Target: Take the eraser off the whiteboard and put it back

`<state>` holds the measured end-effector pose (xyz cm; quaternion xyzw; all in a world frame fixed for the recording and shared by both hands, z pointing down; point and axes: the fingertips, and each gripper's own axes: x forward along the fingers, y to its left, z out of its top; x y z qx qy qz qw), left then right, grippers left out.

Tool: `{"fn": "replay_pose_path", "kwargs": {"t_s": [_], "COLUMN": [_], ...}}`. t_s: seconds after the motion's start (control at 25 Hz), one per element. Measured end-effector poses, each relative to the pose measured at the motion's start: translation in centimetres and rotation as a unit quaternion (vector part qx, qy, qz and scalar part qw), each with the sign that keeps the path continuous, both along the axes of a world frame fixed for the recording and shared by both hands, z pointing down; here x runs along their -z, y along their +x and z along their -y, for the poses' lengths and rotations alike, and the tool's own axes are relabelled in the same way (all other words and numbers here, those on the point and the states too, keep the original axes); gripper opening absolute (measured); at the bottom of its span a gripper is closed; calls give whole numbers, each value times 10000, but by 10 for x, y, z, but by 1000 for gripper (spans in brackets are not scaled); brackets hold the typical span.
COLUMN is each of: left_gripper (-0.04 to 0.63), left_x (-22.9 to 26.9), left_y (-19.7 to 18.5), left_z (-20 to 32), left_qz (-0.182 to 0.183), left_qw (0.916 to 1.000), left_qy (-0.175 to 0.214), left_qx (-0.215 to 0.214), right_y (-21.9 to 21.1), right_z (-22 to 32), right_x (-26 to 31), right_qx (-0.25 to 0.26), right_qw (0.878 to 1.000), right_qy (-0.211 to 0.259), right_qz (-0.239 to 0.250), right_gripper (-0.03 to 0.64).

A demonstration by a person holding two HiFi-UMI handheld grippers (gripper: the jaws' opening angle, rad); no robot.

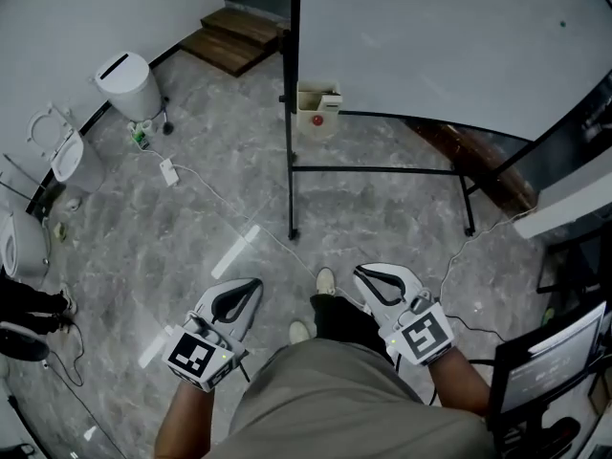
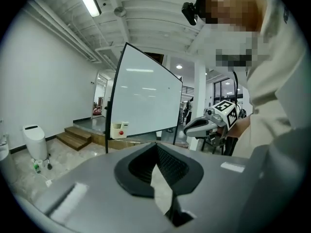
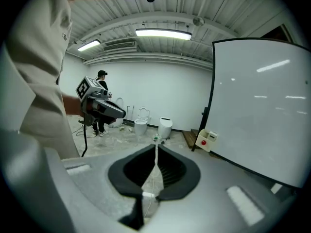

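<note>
The whiteboard point(image 1: 449, 36) stands on a black frame ahead of me, its face blank. A cream box with a red dot point(image 1: 318, 110) hangs on the board's left post, with a small pale block in it; I cannot tell whether that is the eraser. The box also shows in the left gripper view point(image 2: 119, 129) and the right gripper view point(image 3: 207, 140). My left gripper point(image 1: 251, 288) point(image 2: 157, 147) and right gripper point(image 1: 363, 273) point(image 3: 156, 147) are both held low in front of my waist, far from the board. Both are shut with nothing between the jaws.
Toilets point(image 1: 65, 156) and a white bin-shaped unit point(image 1: 129, 84) line the left wall. Wooden steps point(image 1: 234, 34) lie behind the board. A power strip and cables point(image 1: 169, 171) trail over the marble floor. A monitor point(image 1: 550, 361) stands at the right, and a person's legs point(image 1: 33, 306) show at the left.
</note>
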<state>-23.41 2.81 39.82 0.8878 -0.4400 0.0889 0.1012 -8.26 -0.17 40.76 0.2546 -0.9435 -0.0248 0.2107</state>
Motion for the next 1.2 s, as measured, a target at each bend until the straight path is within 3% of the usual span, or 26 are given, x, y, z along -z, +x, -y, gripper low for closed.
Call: {"fn": "replay_pose_path", "kwargs": {"t_s": [0.24,0.6,1.04,1.2], "left_gripper": [6,6,6,6], "left_x": [4,13,24,28], "left_y": [31,94,271,310], "left_z": [-48,-85,-140,-169], "left_qz": [125,132,153,216], "left_qw": [9997,9998,9996,9987], "left_qy": [-47,20,196,179], "left_qx": [-213,-149,113,426], "right_y": [9,56,231,282], "right_z": [-46,-89,-148,-168], "right_x": [9,16,19,19], "right_qx": [138,467,696,753], "right_qw": [9999,9987,9968,9962], "right_qy": [65,223,350,311], "right_qz": [-23,35,204,305], "right_gripper": [9,9,9,9]}}
